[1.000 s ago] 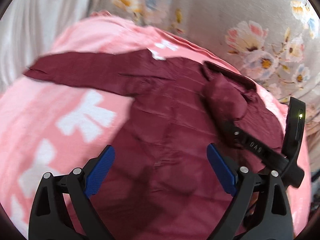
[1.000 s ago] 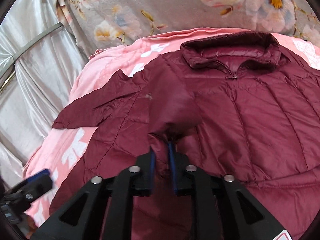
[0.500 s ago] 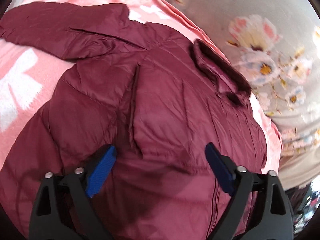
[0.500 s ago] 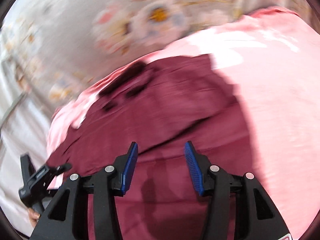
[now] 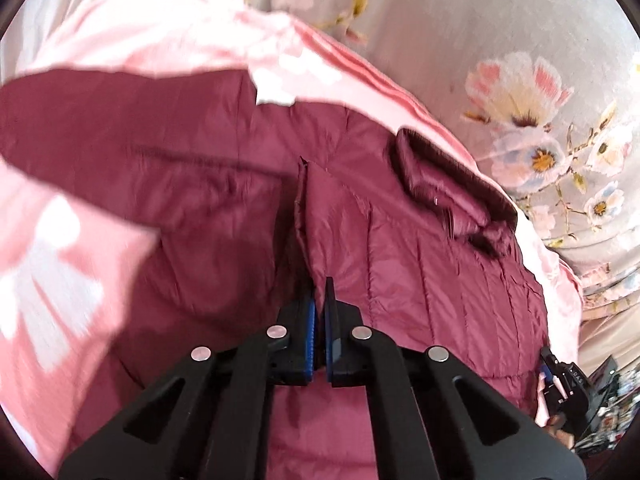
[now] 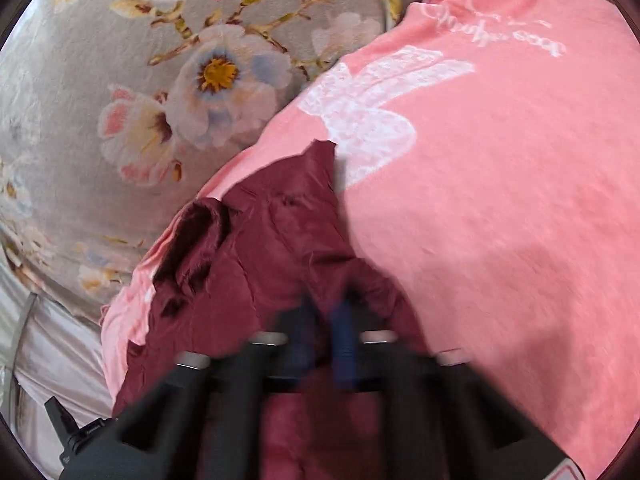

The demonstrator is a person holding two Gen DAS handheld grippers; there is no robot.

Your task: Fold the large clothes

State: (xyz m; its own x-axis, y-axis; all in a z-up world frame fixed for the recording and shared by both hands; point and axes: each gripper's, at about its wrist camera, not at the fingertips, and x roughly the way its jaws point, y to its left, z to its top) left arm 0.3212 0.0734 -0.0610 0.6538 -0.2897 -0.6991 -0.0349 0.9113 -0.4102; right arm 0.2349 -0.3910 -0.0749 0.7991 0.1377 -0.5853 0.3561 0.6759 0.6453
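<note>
We see a maroon quilted jacket (image 5: 420,248) spread across a pink blanket (image 5: 132,44) printed with white motifs, its dark collar (image 5: 448,184) turned toward a grey floral sheet (image 5: 500,40). Our left gripper (image 5: 319,300) sits low over the jacket's front, blue pads drawn almost together and pinching a raised ridge of fabric that runs straight ahead from the fingertips; one sleeve stretches away to the left. From the right wrist, the jacket (image 6: 260,248) lies directly ahead and below, the blanket (image 6: 500,200) filling the right side. Our right gripper (image 6: 324,320) is blurred, its pads close together against the cloth; we cannot tell whether it grips.
</note>
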